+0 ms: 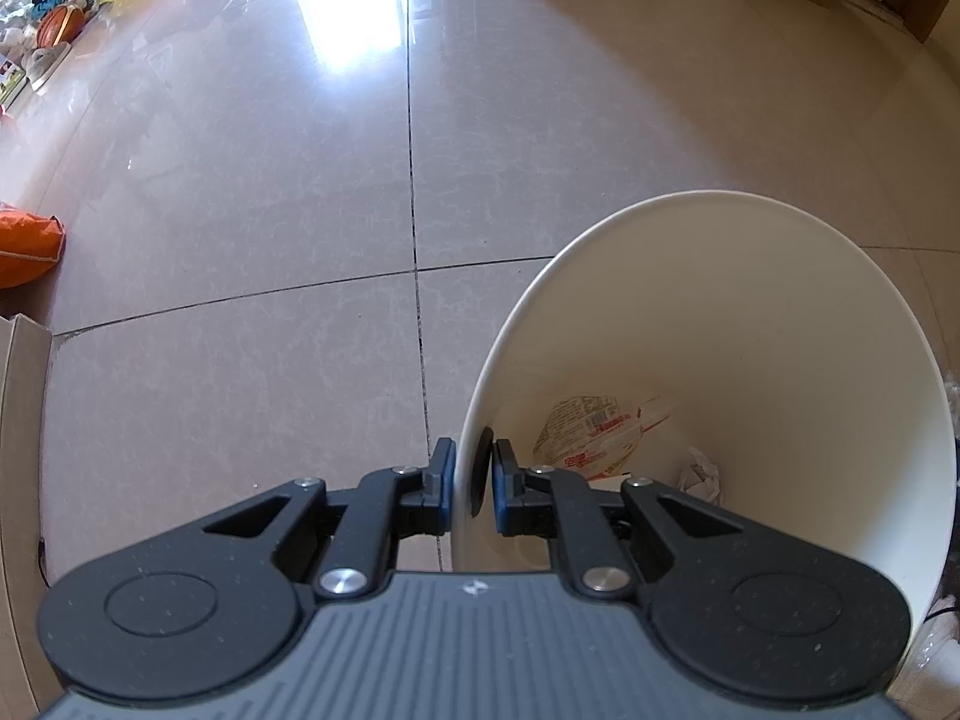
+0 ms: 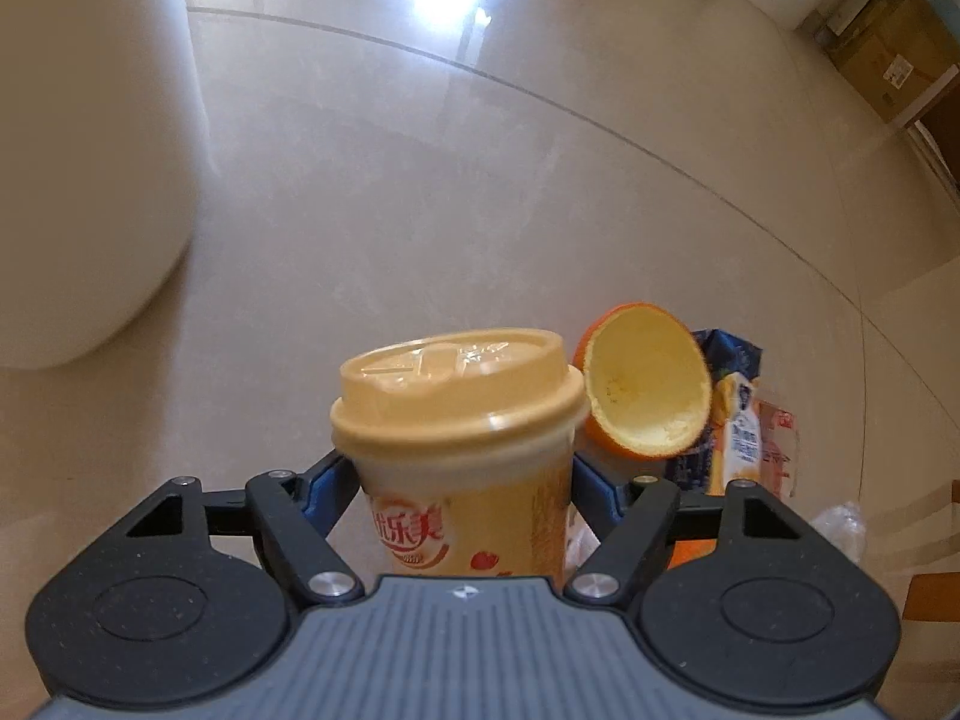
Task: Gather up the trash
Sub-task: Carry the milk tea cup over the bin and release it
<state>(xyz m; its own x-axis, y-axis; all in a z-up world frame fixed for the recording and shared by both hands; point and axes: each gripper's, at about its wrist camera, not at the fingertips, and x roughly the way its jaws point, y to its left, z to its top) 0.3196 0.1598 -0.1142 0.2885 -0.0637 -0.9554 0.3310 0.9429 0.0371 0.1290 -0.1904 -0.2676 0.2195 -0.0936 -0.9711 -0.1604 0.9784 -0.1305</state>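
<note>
The left tongs (image 1: pixel 474 483) are clamped on the rim of a white bin (image 1: pixel 750 312), one finger outside the wall and the other inside. The bin is tipped so that its mouth faces the camera, and at its bottom lie a printed plastic wrapper (image 1: pixel 591 432) and a crumpled white paper (image 1: pixel 702 474) just beside it. Around the bin is a pale tiled floor (image 1: pixel 240 210).

The right tongs (image 2: pixel 465 495) grip a yellow cup (image 2: pixel 468 480) by its body; the cup stands upright, its yellow lid (image 2: pixel 456 387) still on, red print on its side. Just behind it on the floor sits a hollowed orange peel half (image 2: pixel 648 396), its pale inside showing, next to a blue and yellow packet (image 2: pixel 732 414). At the left edge of this view a blurred white shape (image 2: pixel 78 150) rises, probably the bin.
</note>
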